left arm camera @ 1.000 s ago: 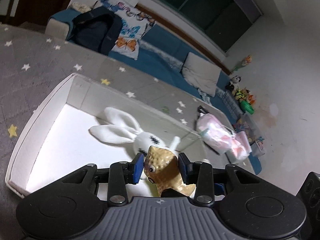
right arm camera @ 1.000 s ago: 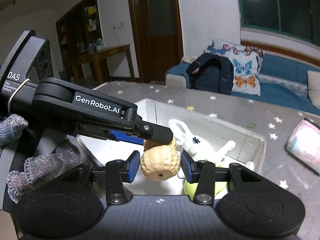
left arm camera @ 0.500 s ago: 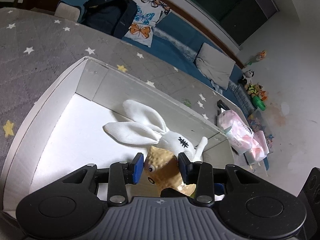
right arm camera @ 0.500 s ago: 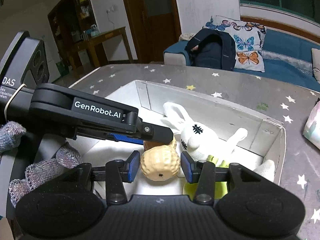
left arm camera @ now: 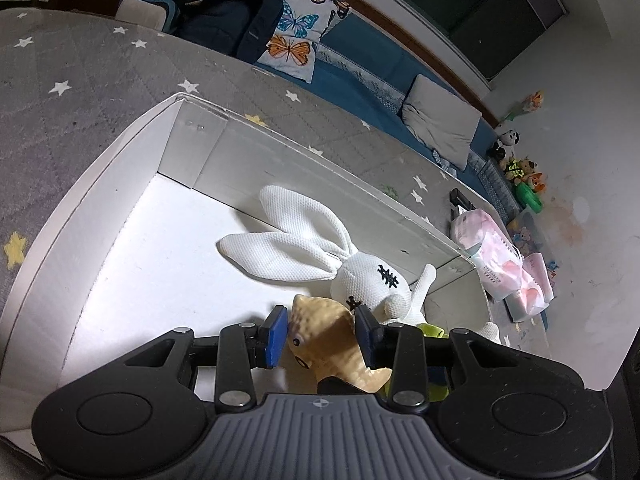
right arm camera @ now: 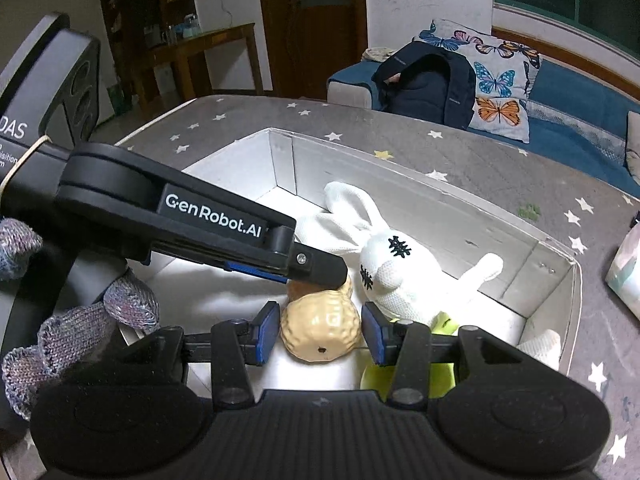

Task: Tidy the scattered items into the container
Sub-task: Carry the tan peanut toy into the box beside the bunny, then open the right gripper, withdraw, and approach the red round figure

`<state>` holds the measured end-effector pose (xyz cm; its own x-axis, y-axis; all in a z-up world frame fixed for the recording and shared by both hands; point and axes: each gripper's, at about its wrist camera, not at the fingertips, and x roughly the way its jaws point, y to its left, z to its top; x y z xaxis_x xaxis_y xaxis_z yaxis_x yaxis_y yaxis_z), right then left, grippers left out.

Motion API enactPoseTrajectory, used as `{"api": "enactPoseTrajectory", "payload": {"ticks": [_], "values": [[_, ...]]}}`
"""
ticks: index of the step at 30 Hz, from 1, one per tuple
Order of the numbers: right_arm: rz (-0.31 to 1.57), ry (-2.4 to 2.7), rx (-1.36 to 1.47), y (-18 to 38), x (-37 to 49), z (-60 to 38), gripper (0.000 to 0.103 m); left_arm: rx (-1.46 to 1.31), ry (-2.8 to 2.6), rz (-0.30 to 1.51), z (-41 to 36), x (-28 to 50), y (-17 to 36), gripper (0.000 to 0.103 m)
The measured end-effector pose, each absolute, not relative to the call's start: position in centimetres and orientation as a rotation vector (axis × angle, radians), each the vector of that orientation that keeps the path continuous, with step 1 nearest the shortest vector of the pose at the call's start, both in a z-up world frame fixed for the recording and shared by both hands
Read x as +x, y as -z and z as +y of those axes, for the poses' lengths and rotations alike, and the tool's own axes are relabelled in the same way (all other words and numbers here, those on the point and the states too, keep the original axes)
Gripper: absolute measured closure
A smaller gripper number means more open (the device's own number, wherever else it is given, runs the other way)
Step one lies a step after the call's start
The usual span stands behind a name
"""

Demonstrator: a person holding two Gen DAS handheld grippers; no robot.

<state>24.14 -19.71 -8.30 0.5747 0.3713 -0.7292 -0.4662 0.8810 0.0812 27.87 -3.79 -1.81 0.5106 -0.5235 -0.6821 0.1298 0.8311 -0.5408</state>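
A tan peanut-shaped toy with googly eyes (left arm camera: 332, 340) sits between the pads of my left gripper (left arm camera: 322, 334), low over the floor of the white box (left arm camera: 120, 184). My right gripper (right arm camera: 320, 330) holds the toy's other rounded end (right arm camera: 320, 330); small gaps show beside its pads. The left gripper (right arm camera: 320, 276) crosses the right wrist view above the toy. A white stuffed rabbit (left arm camera: 360, 272) lies inside the box (right arm camera: 440, 216) next to the toy, also in the right wrist view (right arm camera: 400, 276). Something yellow-green (right arm camera: 444, 328) lies under the rabbit.
The box rests on a grey star-patterned cloth (left arm camera: 80, 72). A pink tissue pack (left arm camera: 496, 256) lies on the cloth beyond the box's right end. A blue sofa with a dark backpack (left arm camera: 228, 16) and butterfly pillows stands behind. A wooden table (right arm camera: 200, 52) is at the back left.
Both grippers have moved down and forward with the peanut toy, deeper into the box and closer to the rabbit. The right pads now show small gaps around the toy.
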Motion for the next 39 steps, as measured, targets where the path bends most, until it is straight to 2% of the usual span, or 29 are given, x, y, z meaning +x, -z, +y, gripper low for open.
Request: {"api": "enactPoseTrajectory", "payload": {"ticks": [15,17,21,24,25,30,32,34,37,39], "values": [[0.783,-0.484,-0.122,7.6,23.2,-20.2,0.056,-0.431,0.389,0.937,-3.6,27.1,1.1,0.064],[0.767,-0.481,-0.117,7.1,22.8,-20.4,0.052,-0.424,0.387,0.923,-3.5,26.7,0.6,0.064],[0.723,-0.477,-0.111,5.9,21.5,-20.9,0.051,-0.413,0.393,0.888,-3.4,25.4,-0.8,0.064],[0.693,-0.477,-0.104,5.1,20.2,-21.4,0.045,-0.397,0.406,0.86,-3.4,24.1,-1.8,0.064],[0.683,-0.477,-0.105,4.8,19.7,-21.6,0.039,-0.391,0.409,0.851,-3.5,23.6,-2.1,0.064],[0.634,-0.483,-0.1,3.5,16.5,-22.3,0.037,-0.386,0.426,0.816,-3.7,21.0,-3.3,0.064],[0.615,-0.485,-0.101,3.2,15.2,-22.6,0.025,-0.379,0.436,0.798,-3.8,19.8,-3.8,0.064],[0.591,-0.485,-0.107,2.8,13.7,-22.8,0.024,-0.367,0.444,0.781,-4.0,18.5,-4.3,0.064],[0.567,-0.496,-0.105,2.5,11.4,-23.1,0.011,-0.354,0.462,0.759,-4.1,16.4,-4.8,0.064],[0.554,-0.512,-0.1,2.5,9.8,-23.2,0.008,-0.349,0.473,0.756,-4.4,15.0,-4.8,0.064]]}}
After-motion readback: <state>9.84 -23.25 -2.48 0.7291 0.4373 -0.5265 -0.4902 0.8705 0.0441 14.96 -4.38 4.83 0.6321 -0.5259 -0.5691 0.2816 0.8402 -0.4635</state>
